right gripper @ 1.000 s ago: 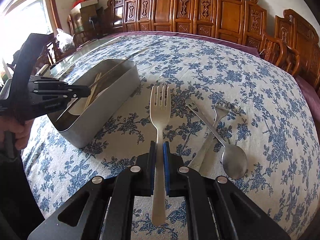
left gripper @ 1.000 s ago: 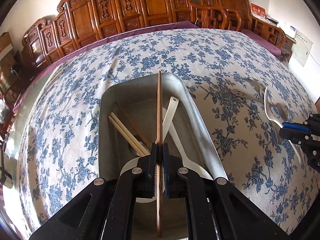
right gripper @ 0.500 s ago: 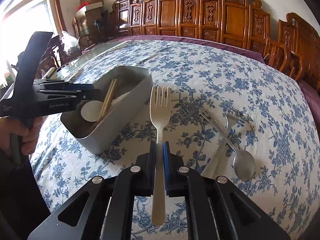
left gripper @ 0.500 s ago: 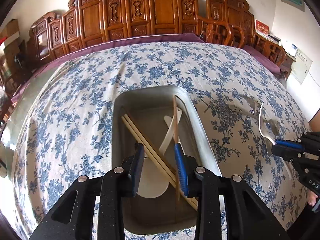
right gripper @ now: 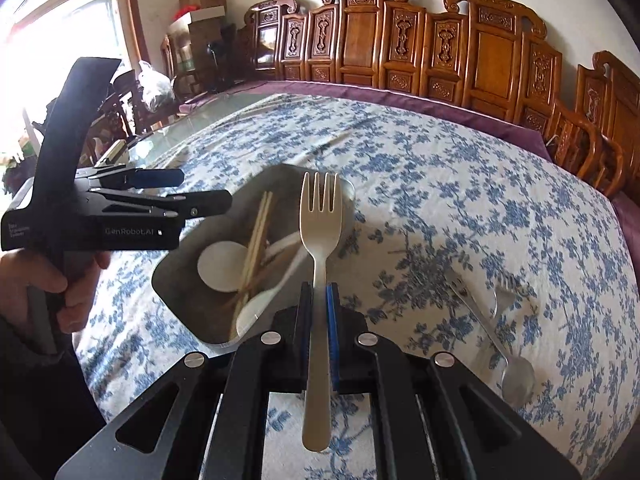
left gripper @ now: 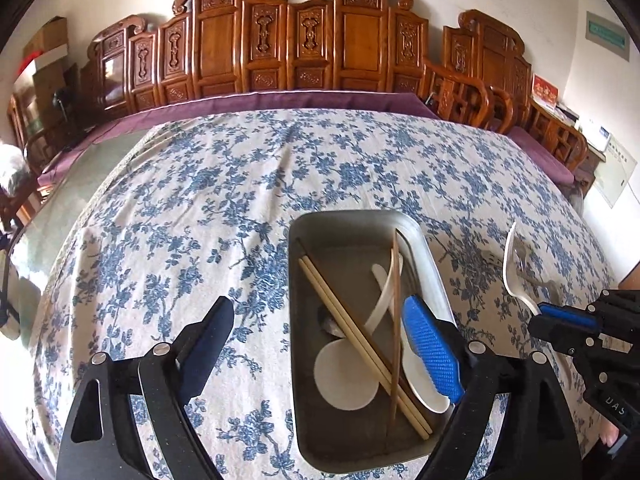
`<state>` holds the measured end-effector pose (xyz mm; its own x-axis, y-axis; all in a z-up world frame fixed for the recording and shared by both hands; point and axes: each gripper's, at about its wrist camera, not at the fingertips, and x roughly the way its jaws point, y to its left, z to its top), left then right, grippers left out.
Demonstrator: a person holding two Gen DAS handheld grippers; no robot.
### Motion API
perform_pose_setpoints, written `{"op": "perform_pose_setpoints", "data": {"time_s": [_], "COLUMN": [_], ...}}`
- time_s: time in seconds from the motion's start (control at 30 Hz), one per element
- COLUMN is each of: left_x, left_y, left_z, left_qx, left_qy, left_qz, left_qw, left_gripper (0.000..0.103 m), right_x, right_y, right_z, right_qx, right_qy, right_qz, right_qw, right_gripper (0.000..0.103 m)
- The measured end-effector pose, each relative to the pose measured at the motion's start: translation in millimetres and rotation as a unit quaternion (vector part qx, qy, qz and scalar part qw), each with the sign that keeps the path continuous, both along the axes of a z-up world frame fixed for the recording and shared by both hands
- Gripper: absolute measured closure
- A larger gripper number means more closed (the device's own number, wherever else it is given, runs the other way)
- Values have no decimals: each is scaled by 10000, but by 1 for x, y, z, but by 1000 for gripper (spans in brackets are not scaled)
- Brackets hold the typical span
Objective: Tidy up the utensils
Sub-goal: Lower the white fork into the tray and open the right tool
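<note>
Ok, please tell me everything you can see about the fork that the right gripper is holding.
The fork is pale cream, plastic or matte metal by its look, with four short tines on a broad head and a flat, slim handle with a rounded end. The right gripper is shut on its handle, just below the neck, so the handle end sticks out behind the fingers. It points forward with tines away from the camera, held in the air at the near right rim of the metal tray. Nothing else touches it.
</note>
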<state>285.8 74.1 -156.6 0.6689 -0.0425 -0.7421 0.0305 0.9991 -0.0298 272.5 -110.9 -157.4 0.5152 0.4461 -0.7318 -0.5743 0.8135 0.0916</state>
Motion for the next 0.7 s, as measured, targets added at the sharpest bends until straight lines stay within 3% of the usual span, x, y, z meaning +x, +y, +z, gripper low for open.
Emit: {"op": "perform_pose_setpoints", "data": {"time_s": [0.7], "left_x": [1], "left_y": [57], "left_z": [18], "left_qx": [-161], "left_qy": [-193], "left_qz": [518], "left_qw": [9983], "left_gripper": [18], "right_x": [35], "right_y": [72], "right_z": [10], "right_qx": [356], "right_qy": [164], "right_qz": [-17], "right_qw": [9992], "right_gripper": [94]}}
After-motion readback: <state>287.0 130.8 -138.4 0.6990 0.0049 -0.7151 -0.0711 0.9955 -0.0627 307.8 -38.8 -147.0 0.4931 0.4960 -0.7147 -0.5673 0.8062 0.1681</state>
